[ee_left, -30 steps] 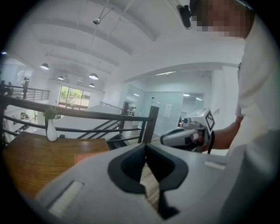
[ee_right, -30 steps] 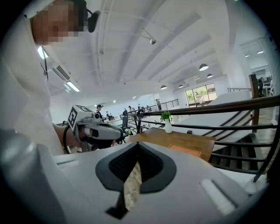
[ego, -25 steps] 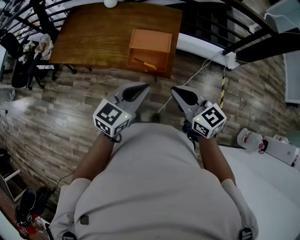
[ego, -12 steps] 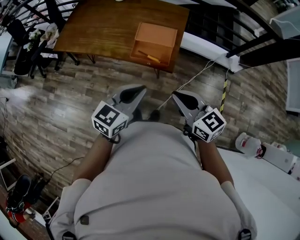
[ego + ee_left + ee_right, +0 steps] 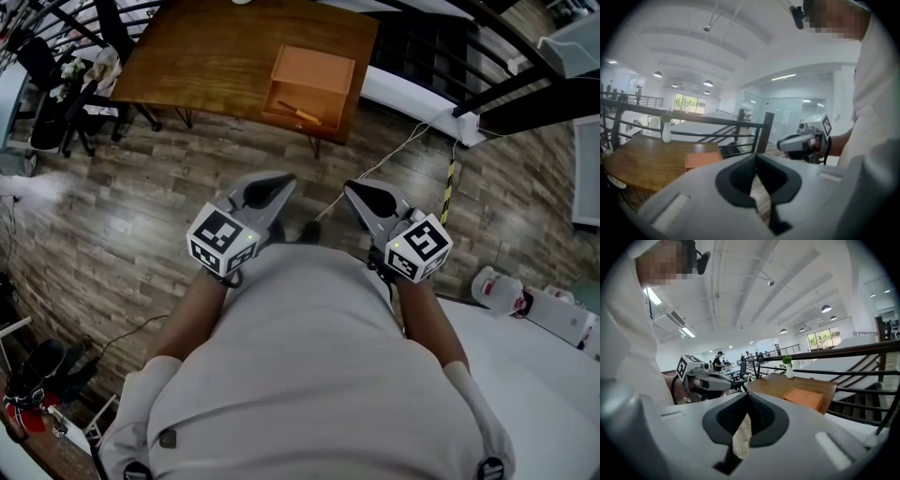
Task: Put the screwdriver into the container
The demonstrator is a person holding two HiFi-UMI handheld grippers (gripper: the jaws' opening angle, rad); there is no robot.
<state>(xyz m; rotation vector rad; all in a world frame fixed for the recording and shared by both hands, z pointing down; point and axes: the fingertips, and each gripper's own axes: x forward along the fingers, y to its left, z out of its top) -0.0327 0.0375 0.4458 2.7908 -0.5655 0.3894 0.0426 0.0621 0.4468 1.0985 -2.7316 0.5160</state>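
An orange box-shaped container (image 5: 313,77) stands on a brown wooden table (image 5: 206,56) across the floor from me. A small yellow-handled screwdriver (image 5: 299,115) lies at the box's near, darker part; I cannot tell if it is inside. My left gripper (image 5: 273,187) and right gripper (image 5: 359,191) hang side by side close to the person's body, over the plank floor and well short of the table. Both are shut and hold nothing. In the left gripper view the container (image 5: 701,159) shows beyond the left gripper (image 5: 756,157). The right gripper view has the container (image 5: 804,398) past the right gripper (image 5: 748,397).
A black railing (image 5: 441,47) runs behind and right of the table. A white cable (image 5: 394,150) trails over the floor. White bottles (image 5: 497,279) lie by a white surface (image 5: 548,375) at the right. Chairs (image 5: 56,112) stand left of the table, which carries a white vase (image 5: 666,133).
The table and container have shifted a little up and right in the head view. Both grippers keep the same pose before the body, still shut.
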